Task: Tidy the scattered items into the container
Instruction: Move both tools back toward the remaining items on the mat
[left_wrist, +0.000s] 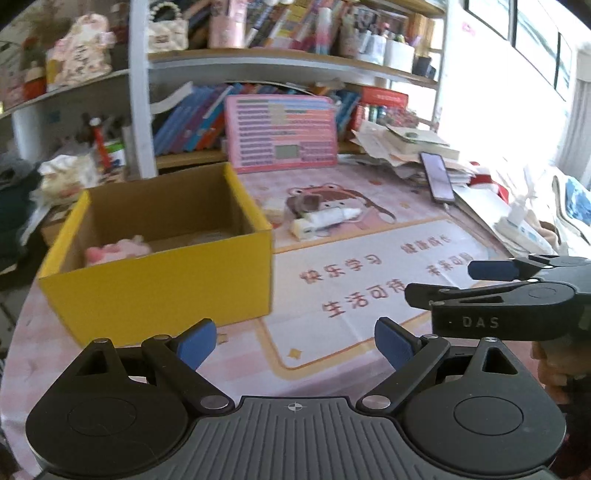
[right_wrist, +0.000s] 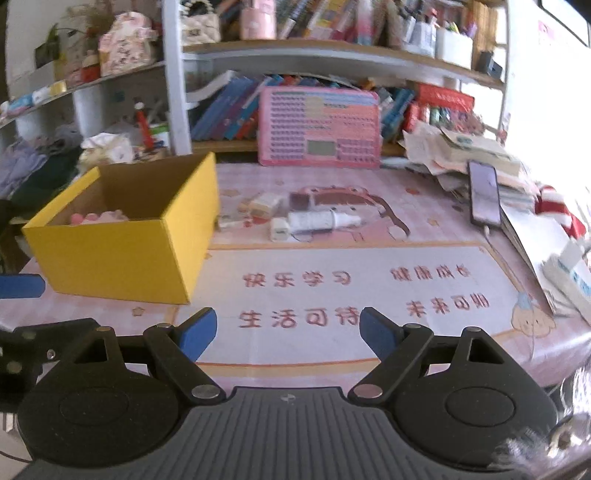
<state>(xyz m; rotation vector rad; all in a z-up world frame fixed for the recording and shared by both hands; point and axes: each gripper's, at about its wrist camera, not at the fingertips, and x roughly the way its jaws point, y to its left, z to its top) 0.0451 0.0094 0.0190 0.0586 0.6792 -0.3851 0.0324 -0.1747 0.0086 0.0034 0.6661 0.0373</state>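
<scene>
A yellow cardboard box (left_wrist: 159, 284) stands open on the pink desk mat, also in the right wrist view (right_wrist: 122, 258). A pink soft toy (left_wrist: 116, 251) lies inside it (right_wrist: 99, 218). Scattered beyond the box are a white tube (right_wrist: 323, 220), a white charger plug (right_wrist: 279, 229), a small cream block (right_wrist: 266, 204) and a dark brown item (right_wrist: 299, 201); the tube (left_wrist: 332, 216) and plug (left_wrist: 303, 228) show in the left view too. My left gripper (left_wrist: 295, 345) is open and empty near the front of the mat. My right gripper (right_wrist: 288, 332) is open and empty beside it.
A pink calculator board (right_wrist: 319, 127) leans against the bookshelf at the back. A phone (right_wrist: 484, 194) lies on a heap of papers (right_wrist: 454, 151) at the right. Cloths and clutter (right_wrist: 44, 162) sit left of the box. The right gripper's fingers (left_wrist: 491, 271) show at the left view's right edge.
</scene>
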